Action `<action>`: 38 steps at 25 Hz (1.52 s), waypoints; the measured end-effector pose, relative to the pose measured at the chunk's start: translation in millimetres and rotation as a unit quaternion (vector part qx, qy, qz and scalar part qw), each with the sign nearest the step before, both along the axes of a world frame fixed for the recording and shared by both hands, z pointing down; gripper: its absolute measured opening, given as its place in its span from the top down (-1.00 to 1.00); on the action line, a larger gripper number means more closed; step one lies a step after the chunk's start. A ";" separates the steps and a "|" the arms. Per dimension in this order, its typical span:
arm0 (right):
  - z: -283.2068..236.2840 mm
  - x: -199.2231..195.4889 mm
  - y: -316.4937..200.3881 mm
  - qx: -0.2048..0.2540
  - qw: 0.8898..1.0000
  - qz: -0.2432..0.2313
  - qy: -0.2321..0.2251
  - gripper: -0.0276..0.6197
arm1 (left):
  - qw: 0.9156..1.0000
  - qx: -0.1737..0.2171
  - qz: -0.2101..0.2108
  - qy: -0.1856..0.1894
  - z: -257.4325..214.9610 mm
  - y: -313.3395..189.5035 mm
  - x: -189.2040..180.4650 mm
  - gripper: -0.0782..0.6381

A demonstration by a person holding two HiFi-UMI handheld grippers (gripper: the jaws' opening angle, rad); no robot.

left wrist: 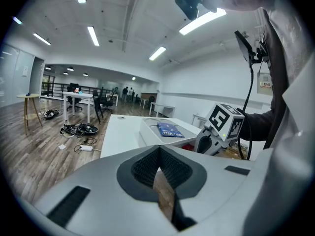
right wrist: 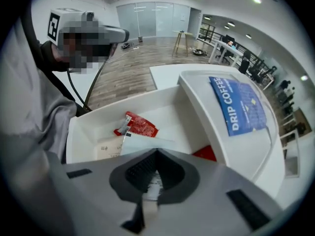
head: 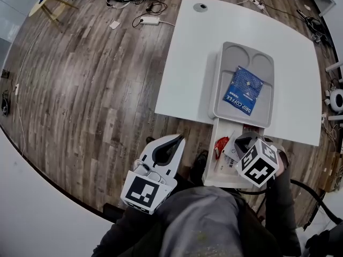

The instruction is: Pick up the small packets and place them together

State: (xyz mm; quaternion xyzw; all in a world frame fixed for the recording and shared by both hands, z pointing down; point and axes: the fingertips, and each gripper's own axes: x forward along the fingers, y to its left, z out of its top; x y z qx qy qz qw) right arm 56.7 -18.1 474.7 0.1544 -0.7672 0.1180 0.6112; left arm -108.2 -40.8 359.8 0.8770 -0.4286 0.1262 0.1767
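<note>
White table with a gray tray [head: 225,108] and, beside it, a white box [head: 213,162] — there the right gripper [right wrist: 156,156] pinches a white packet [right wrist: 145,142] — while the left gripper [left wrist: 160,151] is clenched on nothing.

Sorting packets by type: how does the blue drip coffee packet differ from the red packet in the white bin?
The blue drip coffee packet is larger and lies alone on the grey tray; the red packet is smaller, narrower, and lies in the white bin beside the white packet that the right gripper is shut on. Both lie flat, ungripped.
</note>
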 end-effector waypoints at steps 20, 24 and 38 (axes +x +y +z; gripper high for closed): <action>6.1 1.4 6.0 -0.030 0.999 0.014 0.026 0.16 | 1.000 0.000 0.005 0.003 -3.3 -4.0 -3.7 0.78; 12.8 5.4 8.7 -0.056 0.997 -0.012 0.054 0.20 | 1.000 -0.006 0.001 0.008 4.9 -9.3 -5.4 0.78; -28.4 7.1 -8.1 0.037 0.998 0.035 -0.020 0.78 | 1.000 0.008 0.012 -0.002 -3.8 -9.2 5.9 0.78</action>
